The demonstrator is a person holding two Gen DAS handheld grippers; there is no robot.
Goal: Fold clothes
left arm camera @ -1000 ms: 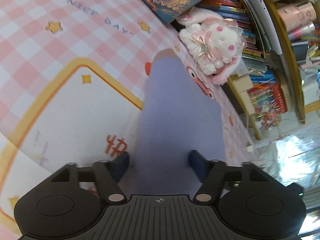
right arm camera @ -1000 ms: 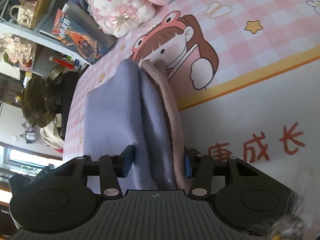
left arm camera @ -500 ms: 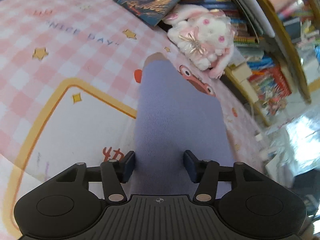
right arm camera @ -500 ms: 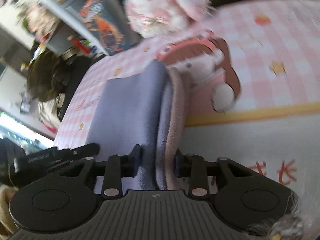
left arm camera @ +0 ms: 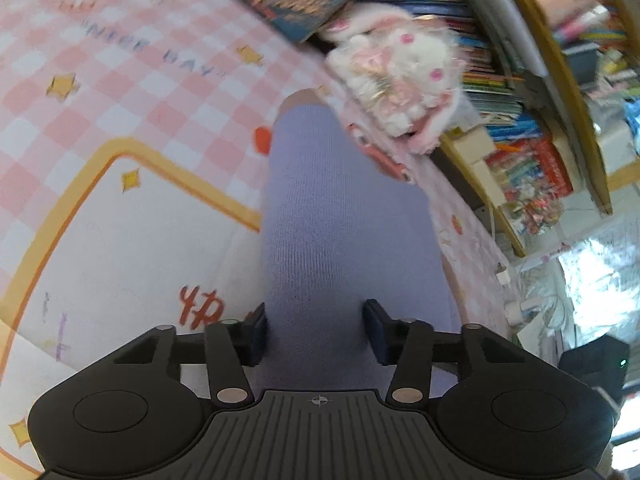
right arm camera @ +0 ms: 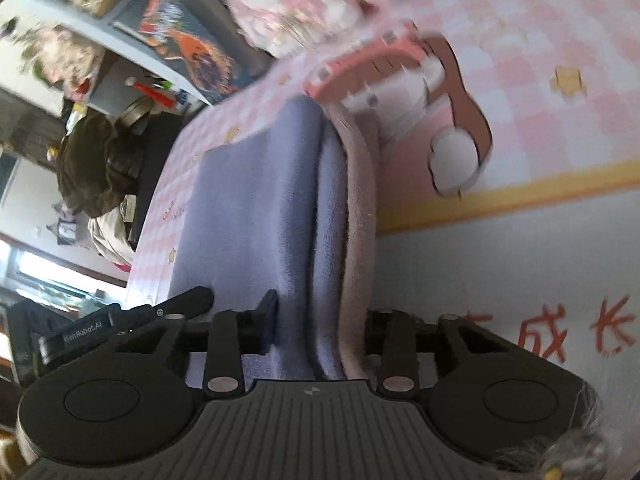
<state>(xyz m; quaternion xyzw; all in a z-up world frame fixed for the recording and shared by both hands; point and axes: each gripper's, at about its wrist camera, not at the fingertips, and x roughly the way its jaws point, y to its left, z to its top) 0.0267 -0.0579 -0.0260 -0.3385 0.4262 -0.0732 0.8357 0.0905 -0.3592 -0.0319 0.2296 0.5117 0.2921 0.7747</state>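
Pink checked mat [left arm camera: 132, 92], white plush toy [left arm camera: 400, 76], stacked books [left arm camera: 492, 80], dark magazine [right arm camera: 188, 52]

The near end of the lavender garment [left arm camera: 340, 240] vanishes under the left tongs' [left arm camera: 316, 328] housing, so its edge there cannot be seen. In the right view the right-hand pad of the right tongs [right arm camera: 320, 324] is hidden behind the garment's pink trim. The plush toy [right arm camera: 296, 4] is smeared by motion and cropped at the top (books [left arm camera: 512, 92] too blurred to read).

Matt lavender knit garment [left arm camera: 344, 240], soft-looking.
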